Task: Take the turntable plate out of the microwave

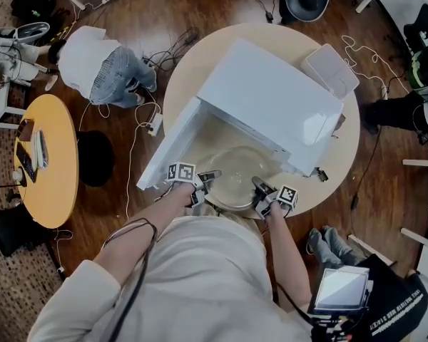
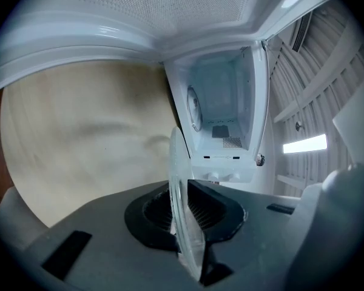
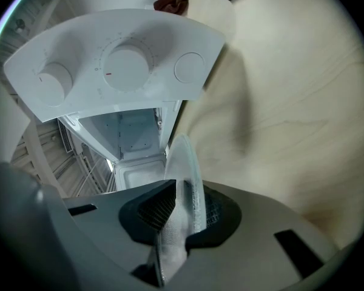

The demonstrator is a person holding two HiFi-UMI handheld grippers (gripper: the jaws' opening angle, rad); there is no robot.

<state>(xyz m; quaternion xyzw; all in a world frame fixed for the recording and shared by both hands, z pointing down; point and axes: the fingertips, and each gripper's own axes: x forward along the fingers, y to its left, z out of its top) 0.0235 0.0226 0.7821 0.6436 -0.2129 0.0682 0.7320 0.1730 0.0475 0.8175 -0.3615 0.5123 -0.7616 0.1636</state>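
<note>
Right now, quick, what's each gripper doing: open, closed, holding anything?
Left gripper: jaws closed on the rim of the glass turntable plate.
Right gripper: jaws closed on the same plate's opposite rim.

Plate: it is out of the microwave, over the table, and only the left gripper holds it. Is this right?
No. The right gripper holds the plate too; the right gripper view shows its jaws shut on the rim. The rest is right.
</note>
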